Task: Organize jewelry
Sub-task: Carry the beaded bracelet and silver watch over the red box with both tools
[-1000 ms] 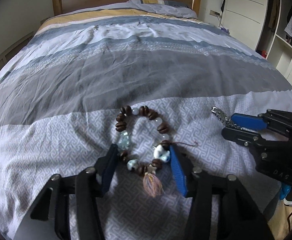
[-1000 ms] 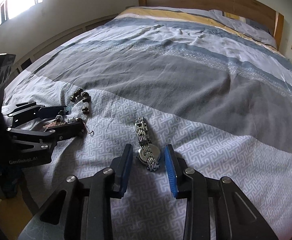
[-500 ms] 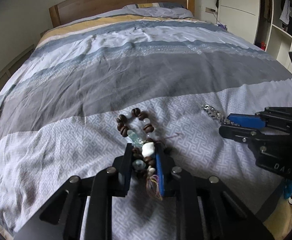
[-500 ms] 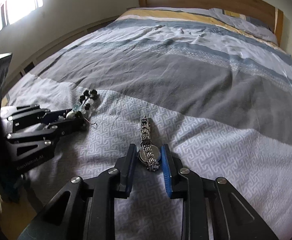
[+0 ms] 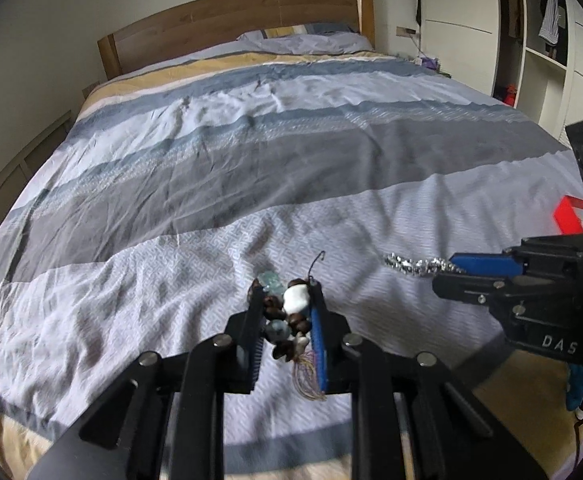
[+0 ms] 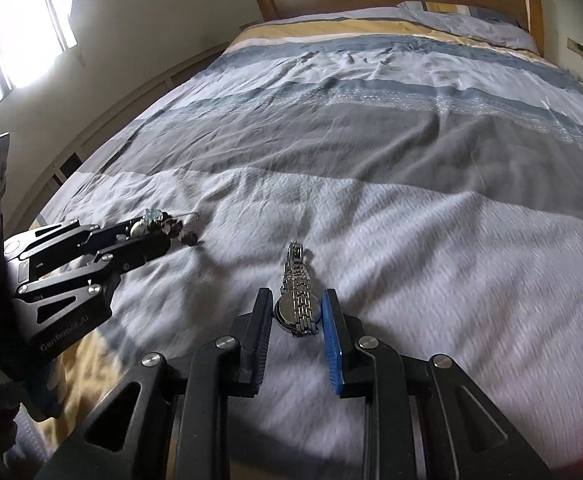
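Beads bunched tight in the left claw [image 5: 284,312], and it's a firm pinch: the beaded bracelet [image 5: 287,312] is squeezed between both pads, its tassel [image 5: 307,372] dangling below, clear of the bed [image 5: 251,160]. Over on the other side, the right claw [image 6: 297,312] is clamped on the metal watch [image 6: 296,308], gripping it across the round case with the link band trailing forward toward the quilt. Both claws closed on these pieces within the last second, and both are gripping now. A red box [image 5: 571,216] peeks in at the far right edge of the left view; whether that's the destination, can't say.

Handling call: the bracelet looks light and floppy, strung beads that roll and shift, so a grip across the thick cluster seems safer than on a single bead, which could pop out. The pale beads may chip if dropped. The watch looks heavier, rigid at the case, slinky and slippery along the band. The case is the sensible hold, since the polished links could slide through the pads.
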A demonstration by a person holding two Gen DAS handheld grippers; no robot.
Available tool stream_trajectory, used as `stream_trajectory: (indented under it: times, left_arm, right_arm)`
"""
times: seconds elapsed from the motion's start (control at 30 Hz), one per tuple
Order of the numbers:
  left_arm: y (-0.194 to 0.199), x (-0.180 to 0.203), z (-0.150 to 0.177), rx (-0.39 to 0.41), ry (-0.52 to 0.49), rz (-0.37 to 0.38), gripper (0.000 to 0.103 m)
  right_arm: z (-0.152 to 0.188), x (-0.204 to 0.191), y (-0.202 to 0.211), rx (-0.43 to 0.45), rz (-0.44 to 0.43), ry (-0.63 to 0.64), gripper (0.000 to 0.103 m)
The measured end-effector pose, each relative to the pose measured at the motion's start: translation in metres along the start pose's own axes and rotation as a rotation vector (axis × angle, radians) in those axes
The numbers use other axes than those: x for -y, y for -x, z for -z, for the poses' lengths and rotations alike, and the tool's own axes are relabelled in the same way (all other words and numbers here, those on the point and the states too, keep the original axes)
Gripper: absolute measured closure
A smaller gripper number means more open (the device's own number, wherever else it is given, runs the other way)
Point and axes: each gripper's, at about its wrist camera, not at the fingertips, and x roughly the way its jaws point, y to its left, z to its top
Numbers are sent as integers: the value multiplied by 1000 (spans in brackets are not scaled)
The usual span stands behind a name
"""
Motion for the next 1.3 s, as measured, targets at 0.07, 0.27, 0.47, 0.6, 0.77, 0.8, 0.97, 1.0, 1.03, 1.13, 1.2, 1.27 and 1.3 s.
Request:
stream_trajectory:
  times: [0.07,0.27,0.47,0.6,0.77,0.8,0.97,1.0,1.03,1.13,1.2,1.27,1.3]
  left_arm:
    - [13,4,1,9,-5,1,84]
    - [51,17,8,29,-13,5,84]
    - [90,31,17,47,-26,10,84]
    - [117,42,20,62,-38,17,84]
    - [142,65,19,72,-52,50,84]
    - [145,72,18,74,-56,63,84]
    - [152,119,5,74,-80,159,84]
    - [151,131,2,73,-86,183,84]
    - [150,144,-3,70,-92,210,84]
    - [142,184,-14,56,-116,275,84]
    - [133,215,-24,47,-137,321,84]
    - [123,240,-32,39,-151,352,84]
    - [118,250,-35,36,-155,366,84]
  right_arm:
    - [4,-4,10,-1,-2,-3,78]
    - [23,-21,42,-18,-3,14,78]
    - [46,-37,79,-20,-11,21,78]
    - [59,-41,110,0,-6,13,79]
    - [74,-30,153,46,21,-13,79]
    - [77,-26,163,56,31,-20,79]
    - [93,10,206,97,97,-58,79]
    - [96,21,215,104,115,-69,79]
    - [99,31,222,111,129,-80,79]
    - [107,68,246,131,183,-115,79]
    - [112,95,258,143,219,-142,78]
    - [118,119,268,150,254,-164,79]
    - [121,132,272,151,271,-174,78]
